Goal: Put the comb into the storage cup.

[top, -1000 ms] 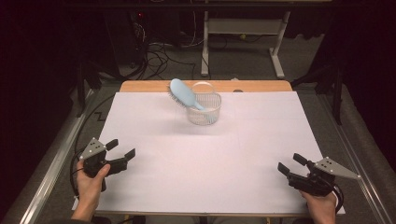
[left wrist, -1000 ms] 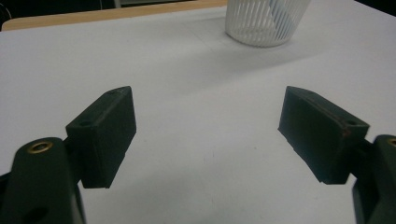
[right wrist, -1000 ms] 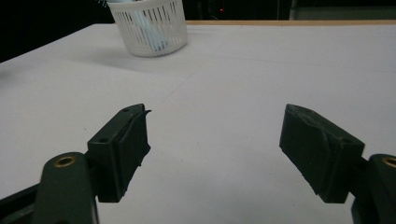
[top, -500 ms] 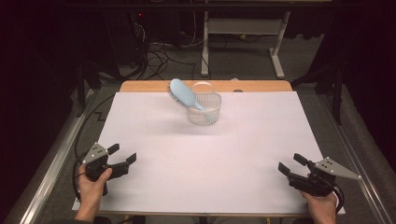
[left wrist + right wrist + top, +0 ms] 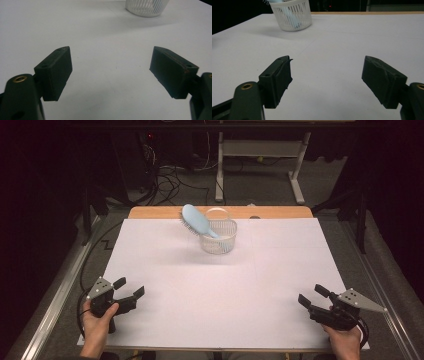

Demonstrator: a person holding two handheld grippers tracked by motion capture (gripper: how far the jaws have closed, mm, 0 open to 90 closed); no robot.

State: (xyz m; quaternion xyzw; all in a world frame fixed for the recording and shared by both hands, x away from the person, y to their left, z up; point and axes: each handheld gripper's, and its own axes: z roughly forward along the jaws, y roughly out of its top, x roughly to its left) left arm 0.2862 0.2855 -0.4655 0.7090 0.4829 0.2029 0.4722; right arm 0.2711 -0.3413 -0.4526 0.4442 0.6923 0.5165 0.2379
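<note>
At the table's near corners, left hand-held gripper [image 5: 129, 289] and right hand-held gripper [image 5: 311, 297] rest spread, empty.

White sheet [image 5: 200, 295] covered the table [image 5: 280, 212]; cables [image 5: 170, 175] and a white stand [image 5: 260, 165] lay on the floor behind.

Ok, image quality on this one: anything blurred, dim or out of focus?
High view: white table sheet evenly lit, surroundings dark, hairbrush and basket fairly sharp. Left gripper view: jaws soft and blurred, basket cut off at the top edge. Right gripper view: basket reasonably sharp, near jaws slightly soft, background black.
</note>
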